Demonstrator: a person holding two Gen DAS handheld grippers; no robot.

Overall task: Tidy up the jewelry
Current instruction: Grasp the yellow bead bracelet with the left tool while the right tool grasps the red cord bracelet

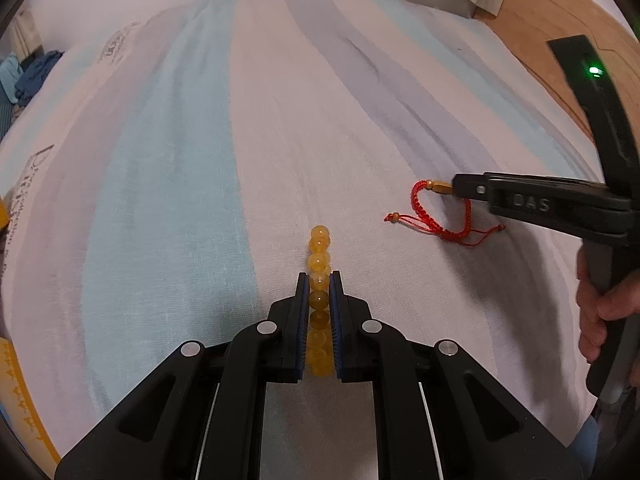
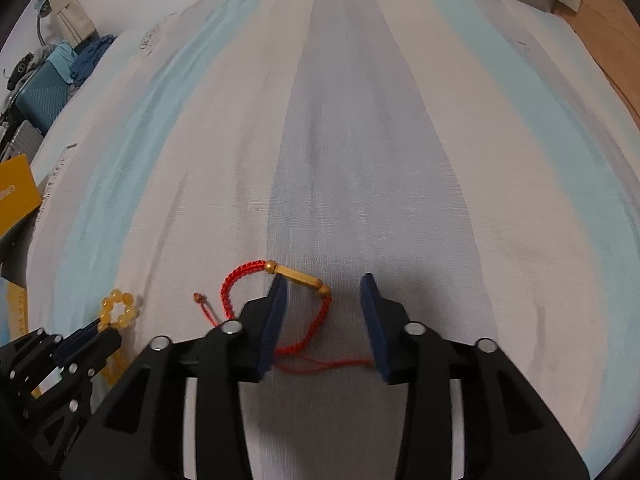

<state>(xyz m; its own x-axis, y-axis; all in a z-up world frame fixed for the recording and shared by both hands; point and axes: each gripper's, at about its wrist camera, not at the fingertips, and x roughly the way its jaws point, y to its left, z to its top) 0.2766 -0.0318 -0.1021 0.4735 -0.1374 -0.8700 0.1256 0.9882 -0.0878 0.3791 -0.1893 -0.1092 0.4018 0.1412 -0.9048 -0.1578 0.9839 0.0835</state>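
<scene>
My left gripper [image 1: 319,280] is shut on a bracelet of round amber beads [image 1: 319,258], held edge-on just above the striped bedsheet; the same bracelet [image 2: 117,307] shows as a ring at the lower left of the right wrist view, with the left gripper [image 2: 102,330] behind it. A red braided cord bracelet with a gold tube bead [image 2: 300,278] lies on the sheet. My right gripper [image 2: 324,290] is open, its fingers on either side of the cord's near half. From the left wrist view the right gripper [image 1: 460,188] reaches in from the right over the red bracelet [image 1: 440,216].
The bed is covered by a sheet with pale blue, grey and white stripes [image 2: 360,140]. A yellow box [image 2: 16,196] sits at the left edge. A suitcase and clothes [image 2: 44,84] stand beyond the bed's left side. Wooden floor [image 1: 560,20] shows at the right.
</scene>
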